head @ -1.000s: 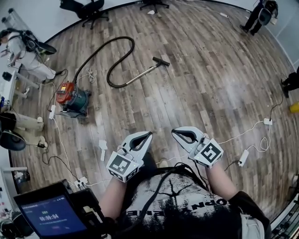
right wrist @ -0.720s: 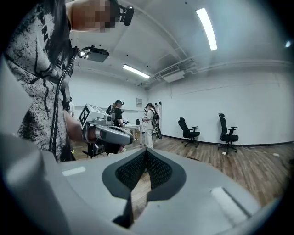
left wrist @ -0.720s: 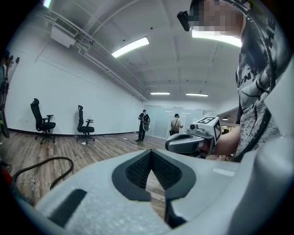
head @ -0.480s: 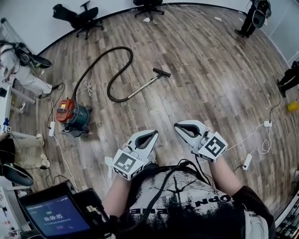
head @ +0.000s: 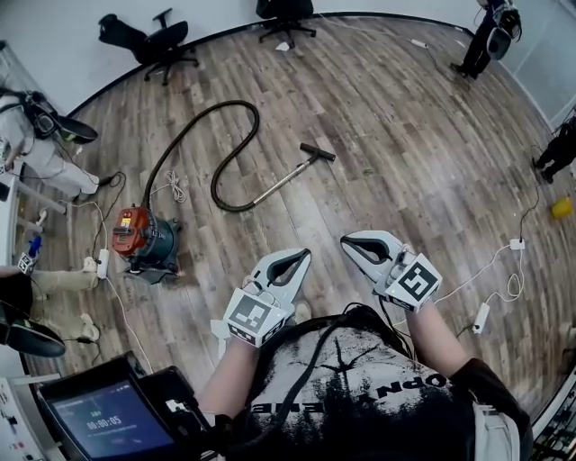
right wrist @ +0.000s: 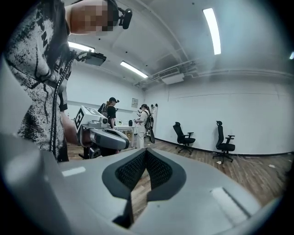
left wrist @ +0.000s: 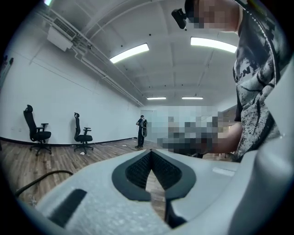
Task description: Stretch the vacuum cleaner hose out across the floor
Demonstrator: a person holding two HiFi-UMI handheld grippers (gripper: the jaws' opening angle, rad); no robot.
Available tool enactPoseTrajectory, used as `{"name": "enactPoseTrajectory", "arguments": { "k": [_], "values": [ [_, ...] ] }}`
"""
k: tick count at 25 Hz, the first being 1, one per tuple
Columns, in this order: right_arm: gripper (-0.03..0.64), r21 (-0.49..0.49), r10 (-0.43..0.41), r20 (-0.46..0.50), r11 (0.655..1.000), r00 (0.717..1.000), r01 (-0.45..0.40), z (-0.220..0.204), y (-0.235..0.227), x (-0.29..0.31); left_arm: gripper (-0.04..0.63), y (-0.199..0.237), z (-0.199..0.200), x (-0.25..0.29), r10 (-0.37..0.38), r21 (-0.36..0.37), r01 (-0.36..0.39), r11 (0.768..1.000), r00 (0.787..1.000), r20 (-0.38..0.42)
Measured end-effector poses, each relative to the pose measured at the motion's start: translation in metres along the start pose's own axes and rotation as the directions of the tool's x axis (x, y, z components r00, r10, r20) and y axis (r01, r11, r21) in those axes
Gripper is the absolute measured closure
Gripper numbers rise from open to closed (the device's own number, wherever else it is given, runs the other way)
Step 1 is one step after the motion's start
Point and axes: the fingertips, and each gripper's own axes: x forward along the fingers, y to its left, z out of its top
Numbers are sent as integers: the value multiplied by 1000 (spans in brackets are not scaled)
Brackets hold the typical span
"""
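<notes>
While we walk closer, left claw point(head: 301, 257) and right claw point(head: 348, 242) stay pressed together, empty; hose point(head: 236, 103) lies curled on the floor point(head: 387, 135) ahead, now nearer, untouched; stretching not started.

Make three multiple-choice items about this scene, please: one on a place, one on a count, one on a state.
1. In the head view, where does the red-topped canister vacuum cleaner stand?
A) at the left of the wooden floor
B) against the far wall
C) at the right edge

2. How many black office chairs stand by the far white wall?
A) one
B) two
C) four

3. How does the black flexible vacuum hose lie?
A) straight
B) wound round the canister
C) in a curved loop

Answers:
1 A: it sits near the left edge, among white cables.
2 B: two chairs show along the wall.
3 C: it arcs away from the canister and bends back to the metal wand.
</notes>
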Motion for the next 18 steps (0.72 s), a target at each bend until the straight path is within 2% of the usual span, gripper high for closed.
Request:
{"name": "enactPoseTrajectory", "arguments": {
  "k": [3,8,14,18],
  "values": [
    [611,2,-14,11,1000,1000,14,4,-9,6,594,9,0,1,12,25,-11,1000,1000,-18],
    [611,-74,6,12,997,1000,-5,4,-14,26,594,35,-5,-6,43,2,-43,999,999,-15],
    [611,-37,-7,-3,999,1000,7,3,-17,31,594,42,-13,-3,43,-13,-43,999,999,-20],
    [611,-37,-38,-9,999,999,38,3,-68,41,594,70,-13,33,24,-19,-25,1000,999,-35]
  ]
}}
